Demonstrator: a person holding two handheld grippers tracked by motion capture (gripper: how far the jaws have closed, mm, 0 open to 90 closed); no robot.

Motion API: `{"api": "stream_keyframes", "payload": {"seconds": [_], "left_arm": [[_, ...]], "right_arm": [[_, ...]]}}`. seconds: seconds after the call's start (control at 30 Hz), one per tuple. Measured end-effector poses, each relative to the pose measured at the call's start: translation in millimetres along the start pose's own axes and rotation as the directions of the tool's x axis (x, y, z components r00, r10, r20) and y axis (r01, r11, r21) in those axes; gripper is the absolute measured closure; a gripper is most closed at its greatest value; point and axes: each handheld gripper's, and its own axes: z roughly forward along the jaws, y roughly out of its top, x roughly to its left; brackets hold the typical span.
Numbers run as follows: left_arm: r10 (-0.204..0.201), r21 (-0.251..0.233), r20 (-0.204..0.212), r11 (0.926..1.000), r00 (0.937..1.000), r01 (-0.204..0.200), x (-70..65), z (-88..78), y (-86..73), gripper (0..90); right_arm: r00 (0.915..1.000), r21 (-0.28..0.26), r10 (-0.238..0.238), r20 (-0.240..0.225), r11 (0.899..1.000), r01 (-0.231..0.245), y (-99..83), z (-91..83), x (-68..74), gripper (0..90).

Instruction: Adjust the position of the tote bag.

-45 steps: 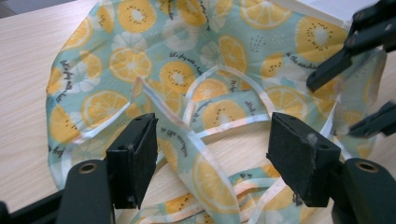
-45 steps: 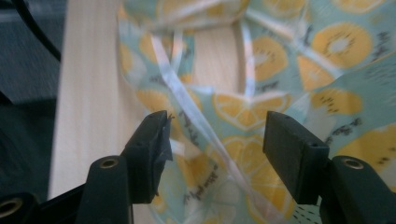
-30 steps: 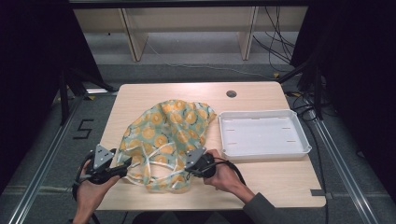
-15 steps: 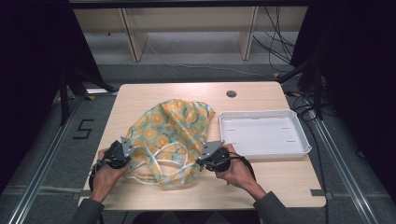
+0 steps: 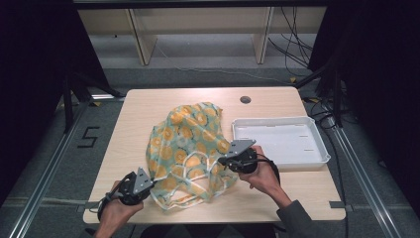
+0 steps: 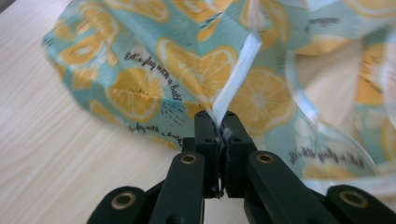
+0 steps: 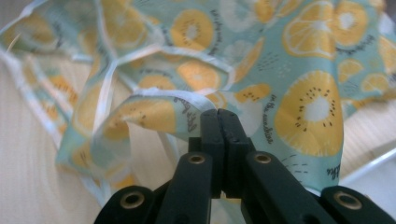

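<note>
Fruit-print cloth (image 5: 190,146) hides my right hand-held gripper (image 5: 224,161) tips. My left hand-held gripper (image 6: 218,122), at seven o'clock, has just clamped its white hem (image 6: 236,77); the right pinches its edge.

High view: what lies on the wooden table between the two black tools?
The teal, orange-slice-printed cloth with white trim spans the gap from the left tool to the right tool; the high view shows it.

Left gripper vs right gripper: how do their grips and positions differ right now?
The left gripper pinches a white trim band of the fruit-print cloth; the right gripper clamps a printed, white-edged fold. In the high view the left gripper sits at the cloth's near-left corner by the table edge, the right gripper farther in, beside the white tray. Both are shut on the cloth.
</note>
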Motion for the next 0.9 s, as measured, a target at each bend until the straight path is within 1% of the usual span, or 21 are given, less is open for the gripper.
{"api": "stream_keyframes", "payload": {"seconds": [0.07,0.1,0.13,0.17,0.2,0.23,0.27,0.3,0.33,0.37,0.4,0.47,0.6,0.63,0.7,0.73,0.77,0.8,0.83,0.87,0.9], "left_arm": [[0.017,-0.007,0.009,0.9998,0.9998,-0.017,-4.0,-1.8,4.2,86.6],[0.02,-0.003,0.006,0.9998,0.9998,-0.02,-4.9,-2.1,5.4,85.6],[0.019,0.005,-0.001,0.9998,0.9998,-0.019,-4.6,-2.4,5.5,81.7],[0.021,0.007,-0.015,0.9998,0.9997,-0.021,-3.9,-2.4,4.7,70.6],[0.015,0.008,-0.036,0.9999,0.9992,-0.015,-4.1,-2.9,3.9,70.6],[0.028,0.009,-0.034,0.9996,0.999,-0.028,-3.2,-4.7,4.4,57.6],[0.015,-0.014,-0.045,0.9998,0.9989,-0.016,-5.5,-7.2,5.5,50.9],[0.031,-0.025,-0.083,0.9992,0.996,-0.033,-8.9,-14.6,11.1,45.7],[0.039,-0.039,-0.09,0.9983,0.9952,-0.042,-11.3,-16.4,14.6,41.1],[0.05,-0.055,-0.086,0.997,0.9951,-0.055,-14.1,-17.4,18.0,37.9],[0.05,-0.055,-0.086,0.997,0.9951,-0.055,-14.1,-17.4,18.0,36.8],[0.081,-0.054,-0.08,0.9949,0.9935,-0.085,-18.3,-15.6,25.1,35.2],[0.12,-0.005,-0.063,0.9927,0.9908,-0.12,-20.4,5.2,38.5,35.4],[0.121,0.005,-0.07,0.9926,0.9902,-0.121,-19.7,12.5,41.4,35.5],[0.122,0.029,-0.084,0.9923,0.9889,-0.12,-16.9,26.5,47.2,36.1],[0.133,0.038,-0.076,0.9907,0.9882,-0.131,-15.7,37.0,52.0,39.6],[0.133,0.038,-0.076,0.9907,0.9882,-0.131,-15.7,37.0,52.0,45.3],[0.156,0.052,-0.071,0.9869,0.9852,-0.153,-15.0,43.6,54.4,45.3],[0.194,0.054,-0.066,0.9801,0.9787,-0.191,-11.5,50.2,55.4,67.9],[0.194,0.054,-0.066,0.9801,0.9787,-0.191,-11.5,50.2,55.4,75.3],[0.182,0.043,-0.059,0.9827,0.9815,-0.18,-8.4,52.3,55.2,83.0]], "right_arm": [[0.9999,-0.016,0.009,0.011,1.0,-0.009,-1.7,-2.7,-6.4,90.0],[0.9992,-0.012,0.035,0.019,0.999,-0.035,-2.6,-4.5,-8.1,90.0],[0.9989,-0.019,0.043,0.019,0.999,-0.043,-3.8,-5.7,-10.8,90.0],[0.9985,-0.033,0.051,0.021,0.998,-0.05,-5.4,-6.4,-14.1,90.0],[0.9985,-0.033,0.051,0.021,0.998,-0.05,-5.4,-6.4,-14.1,90.0],[0.9981,-0.036,0.057,0.023,0.998,-0.056,-6.2,-7.7,-15.6,90.0],[0.9984,-0.043,0.054,0.019,0.998,-0.053,-6.2,-8.0,-15.8,90.0],[0.9982,-0.047,0.057,0.019,0.997,-0.056,-5.9,-8.4,-15.6,90.0],[0.9984,-0.053,0.055,0.016,0.997,-0.054,-5.5,-8.7,-15.5,90.0],[0.9984,-0.058,0.056,0.013,0.997,-0.055,-5.0,-8.6,-15.6,90.0],[0.9984,-0.058,0.056,0.013,0.997,-0.055,-5.0,-8.6,-15.6,90.0],[0.9978,-0.06,0.065,0.008,0.996,-0.065,-4.5,-8.2,-15.3,90.0],[0.9981,-0.065,0.061,0.0,0.996,-0.061,-4.7,-8.2,-16.8,90.0],[0.9975,-0.069,0.071,0.003,0.995,-0.071,-5.1,-9.8,-17.6,90.0],[0.998,-0.075,0.063,0.005,0.995,-0.063,-5.3,-10.2,-18.6,90.0],[0.9978,-0.083,0.066,0.002,0.994,-0.066,-5.7,-11.6,-19.9,90.0],[0.9978,-0.083,0.066,0.002,0.994,-0.066,-5.7,-11.6,-19.9,90.0],[0.9976,-0.085,0.069,0.002,0.994,-0.068,-5.6,-12.4,-20.2,90.0],[0.9971,-0.084,0.076,0.007,0.994,-0.075,-5.5,-13.6,-20.4,90.0],[0.9971,-0.084,0.076,0.007,0.994,-0.075,-5.5,-13.6,-20.4,90.0],[0.9977,-0.088,0.067,0.005,0.994,-0.066,-5.0,-13.9,-20.8,90.0]]}}
